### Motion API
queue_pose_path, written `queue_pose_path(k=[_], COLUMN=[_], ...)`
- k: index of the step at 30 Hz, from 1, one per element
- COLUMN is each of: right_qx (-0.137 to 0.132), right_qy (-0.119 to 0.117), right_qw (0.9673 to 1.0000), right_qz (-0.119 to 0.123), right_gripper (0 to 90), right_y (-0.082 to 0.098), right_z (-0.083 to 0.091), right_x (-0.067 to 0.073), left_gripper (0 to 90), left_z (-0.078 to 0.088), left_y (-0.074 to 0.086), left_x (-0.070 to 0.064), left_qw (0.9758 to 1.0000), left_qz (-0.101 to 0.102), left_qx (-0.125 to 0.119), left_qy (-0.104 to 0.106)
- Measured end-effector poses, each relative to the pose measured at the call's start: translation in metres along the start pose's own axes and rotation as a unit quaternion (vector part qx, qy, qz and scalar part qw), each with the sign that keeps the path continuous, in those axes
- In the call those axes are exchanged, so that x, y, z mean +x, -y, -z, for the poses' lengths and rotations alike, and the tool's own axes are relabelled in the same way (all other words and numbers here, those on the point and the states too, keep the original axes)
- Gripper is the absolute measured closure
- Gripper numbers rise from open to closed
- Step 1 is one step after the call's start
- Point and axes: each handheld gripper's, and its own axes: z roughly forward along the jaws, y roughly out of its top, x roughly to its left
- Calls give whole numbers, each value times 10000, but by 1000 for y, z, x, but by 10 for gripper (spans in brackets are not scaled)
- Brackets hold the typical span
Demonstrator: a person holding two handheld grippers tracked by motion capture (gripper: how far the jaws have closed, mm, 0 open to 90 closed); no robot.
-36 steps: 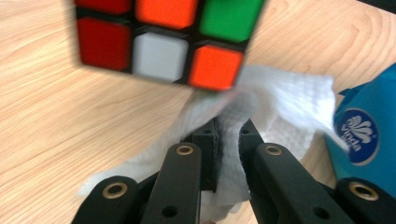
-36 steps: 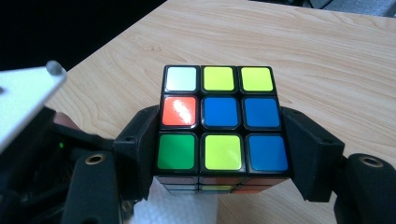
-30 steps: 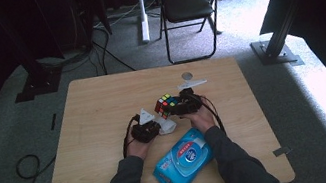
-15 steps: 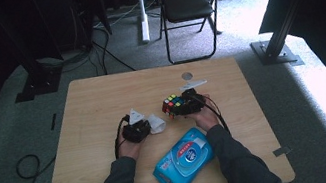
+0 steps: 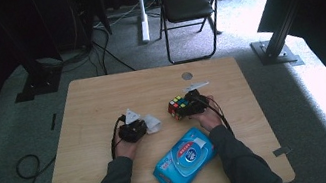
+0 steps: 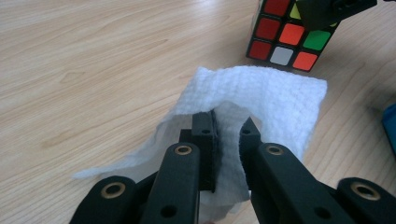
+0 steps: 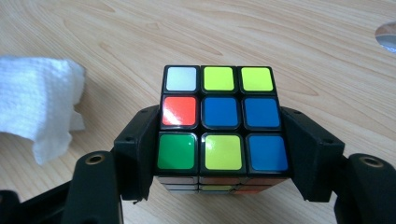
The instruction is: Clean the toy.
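In the left gripper view, the white wipe [image 6: 261, 100] drapes over the jaw tips and hides them, and the puzzle cube [image 6: 292, 39] is cut off by the top edge. In the right gripper view, the cube's lower layers and the pad contact points are hidden behind its top face. In the high view, the blue wipe pack [image 5: 184, 159] lies at the near edge of the table [image 5: 101, 97], partly between the person's forearms.

The left gripper [image 5: 139, 126] has its jaws nearly together, clamped on a fold of the wipe; the rest of the sheet trails onto the table. The right gripper [image 5: 189, 107] has its jaws apart at cube width, clamped on two opposite sides of the cube.

The cube [image 7: 218, 118] sits right of table centre, just right of the wipe. It is scrambled, black-framed; its top face shows white, yellow, red, blue and green stickers.
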Motion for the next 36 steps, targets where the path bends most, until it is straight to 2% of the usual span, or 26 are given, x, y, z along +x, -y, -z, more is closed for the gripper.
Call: queue_pose_path(k=[11, 22, 36], right_qx=[81, 116, 172], right_qy=[146, 189, 238], right_qw=[9997, 9995, 9992], right_qz=[173, 218, 267], right_gripper=[343, 342, 342], right_y=[2, 5, 8], right_z=[-4, -8, -12], right_x=[1, 3, 4], left_gripper=[830, 817, 805], left_z=[2, 1, 0], left_y=[3, 9, 13], left_x=[6, 14, 16], left_qw=[9999, 9996, 9993], left_qz=[76, 230, 295], left_qx=[15, 68, 119], left_qy=[-81, -157, -193])
